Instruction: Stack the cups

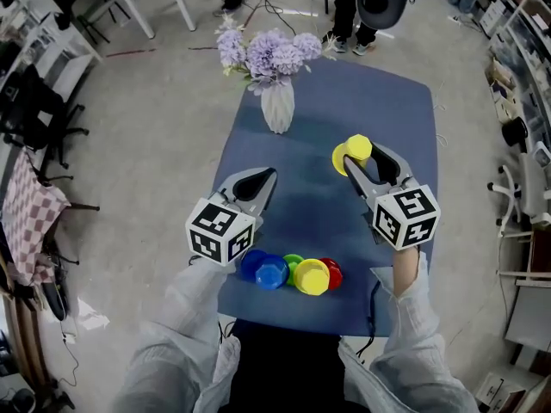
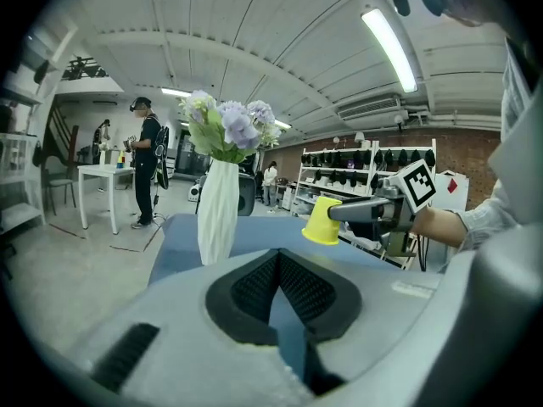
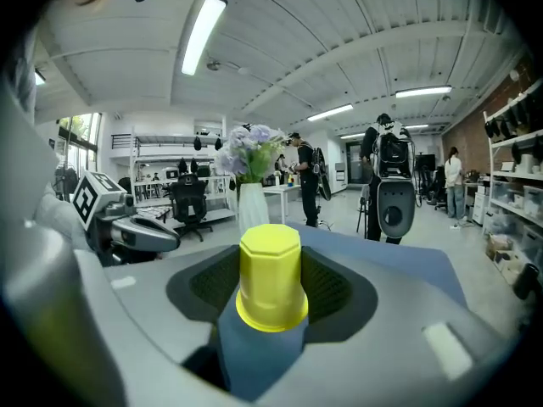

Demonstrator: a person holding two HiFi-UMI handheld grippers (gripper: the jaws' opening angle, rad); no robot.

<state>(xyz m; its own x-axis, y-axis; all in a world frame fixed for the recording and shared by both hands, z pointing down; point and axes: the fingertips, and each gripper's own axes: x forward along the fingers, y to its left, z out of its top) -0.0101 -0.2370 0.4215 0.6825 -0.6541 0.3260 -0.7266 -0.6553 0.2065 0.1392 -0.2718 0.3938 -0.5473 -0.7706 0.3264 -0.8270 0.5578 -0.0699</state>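
Blue cloth is covering the bench (image 1: 396,101), and right at its near edge the cluster is waiting: blue cups (image 1: 265,269), a green cup (image 1: 293,263), a second yellow cup (image 1: 312,276) and a red cup (image 1: 331,272), all touching or just beside one another. Above their left end the left gripper (image 1: 267,175) is hovering, jaws pinched together on nothing. Further out, the right gripper (image 1: 363,156) is clamping a yellow cup (image 1: 355,151) by its tapered wall, carrying it clear of the bench, mouth down and tilted. Beyond that, a white vase (image 1: 277,106) of lilac flowers (image 1: 271,54) is standing at the far end.

Danger, as I'm judging it: that taper is inviting a slip if the grip eases. A crooked, off-centre descent risks shoving the cluster off the near edge. The idle left gripper is sitting close enough to clip a blue cup.
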